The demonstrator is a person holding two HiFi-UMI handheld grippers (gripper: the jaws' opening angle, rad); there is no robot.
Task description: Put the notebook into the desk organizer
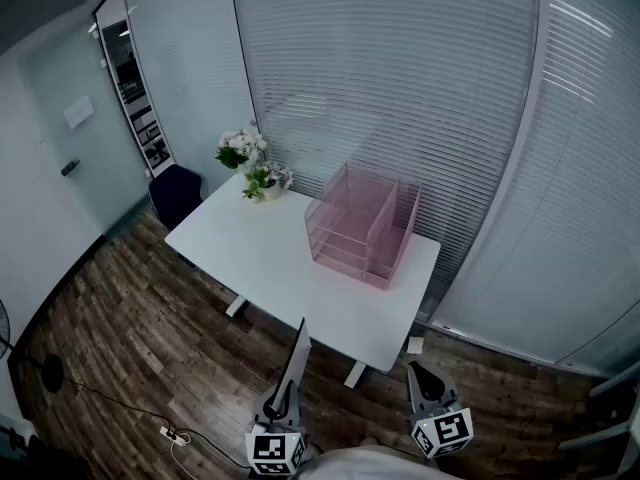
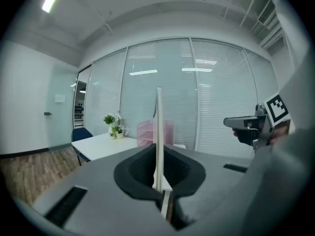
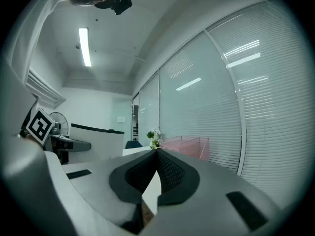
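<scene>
**A:** What's where in the head view?

**B:** Left to right: a blue chair (image 1: 175, 194) and a flower pot (image 1: 252, 164) are at the upper-left corner of the white table (image 1: 255, 248). The pink desk organizer (image 1: 360, 224) sits just right of centre, back toward the blinds. That seems to leave the near part of the table bare for the approach.

**A:** And the notebook?

**B:** Bottom centre of the frame, nowhere near the organizer yet and short of the table edge. The left gripper (image 1: 284, 396) has its jaws pinched almost fully together on the lower end of the notebook (image 1: 297, 351). It's so thin it shows as a sliver standing upright. My guess is it's held edge-on so it can slide into a slot like a file.

**A:** And the other gripper?

**B:** The right gripper (image 1: 417, 372) is at bottom right, tips touching, with nothing between them. Probably kept free to steady the organizer if it scoots.
</scene>
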